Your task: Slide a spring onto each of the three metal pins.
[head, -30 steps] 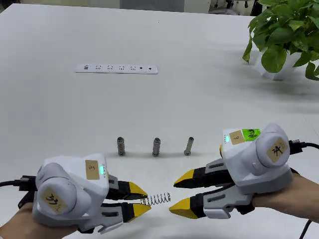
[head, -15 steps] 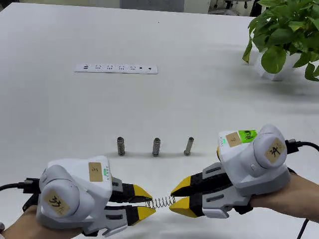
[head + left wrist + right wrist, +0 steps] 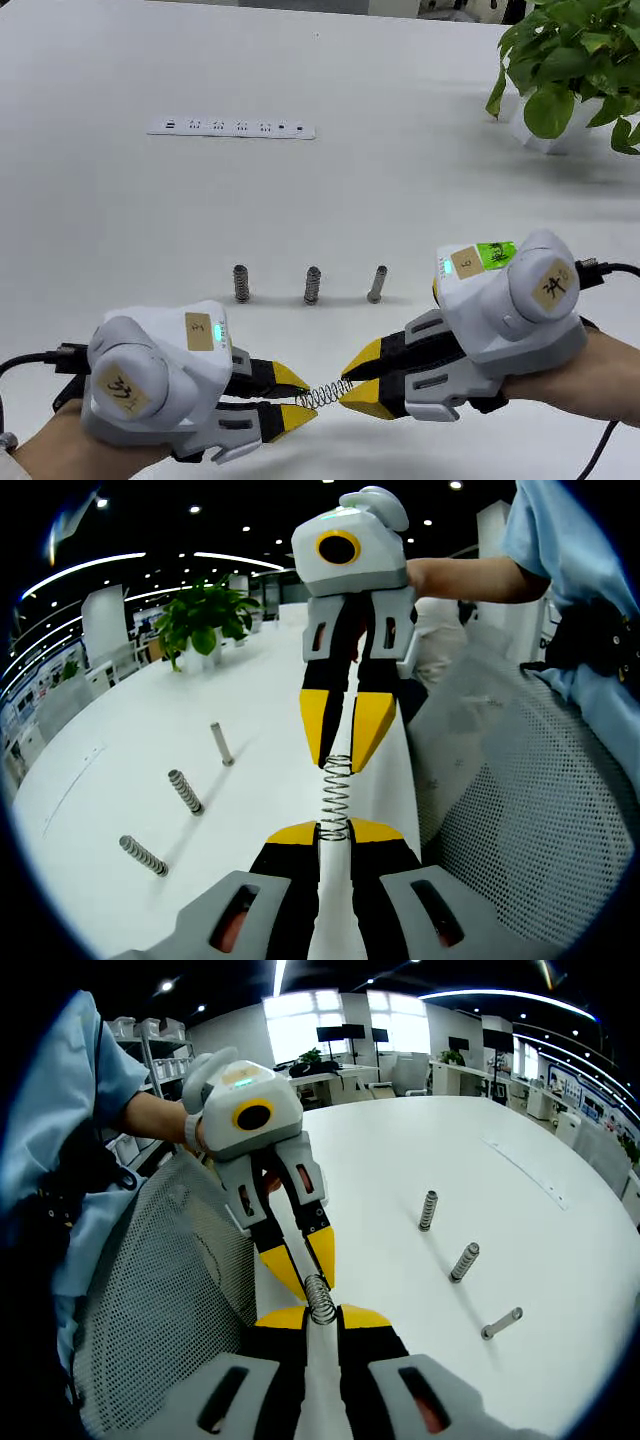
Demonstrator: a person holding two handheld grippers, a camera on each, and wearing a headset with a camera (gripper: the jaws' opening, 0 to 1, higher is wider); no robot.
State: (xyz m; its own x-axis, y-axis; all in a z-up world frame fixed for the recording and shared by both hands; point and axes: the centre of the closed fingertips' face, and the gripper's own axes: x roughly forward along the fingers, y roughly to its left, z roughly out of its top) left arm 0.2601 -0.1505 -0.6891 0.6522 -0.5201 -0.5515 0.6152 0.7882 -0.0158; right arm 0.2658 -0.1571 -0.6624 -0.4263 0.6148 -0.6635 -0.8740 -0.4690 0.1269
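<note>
Place: an open-plan office, as far as I can judge from my feed.
Work surface: I see a broad white table [image 3: 420, 120] of the meeting-room kind, stretching far ahead.
Power: a white multi-socket power strip [image 3: 231, 127] lies on it at the far left.
Greenery: a leafy potted plant [image 3: 570, 60] in a white pot stands at the far right.
Seating: a grey mesh office chair [image 3: 170, 1290] sits at the table's near edge.
Ceiling: dark, with long strip lights [image 3: 150, 558] and small recessed spots [image 3: 195, 509].
Background: in the right gripper view I make out desks [image 3: 470, 1075] with monitors [image 3: 345, 1033], a shelving rack [image 3: 150, 1045] and bright windows [image 3: 300, 1015] at the far end.
</note>
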